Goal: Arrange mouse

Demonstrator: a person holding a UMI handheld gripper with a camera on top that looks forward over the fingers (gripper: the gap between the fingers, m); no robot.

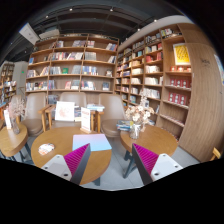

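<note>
My gripper (pixel 113 165) is open and empty, held high above the floor with a wide gap between its magenta pads (pixel 143 157). Just ahead of the left finger stands a round wooden table (pixel 62 160). A light blue flat sheet (pixel 92 142) lies on it, with a small white object (pixel 45 149) to its left. I cannot make out a mouse anywhere in this view.
A second round table (pixel 155 140) with a vase of flowers (pixel 137 118) stands ahead of the right finger. A third table (pixel 12 140) is at the left. Tall bookshelves (pixel 70 65) line the back and right walls. Grey floor (pixel 112 165) shows between the tables.
</note>
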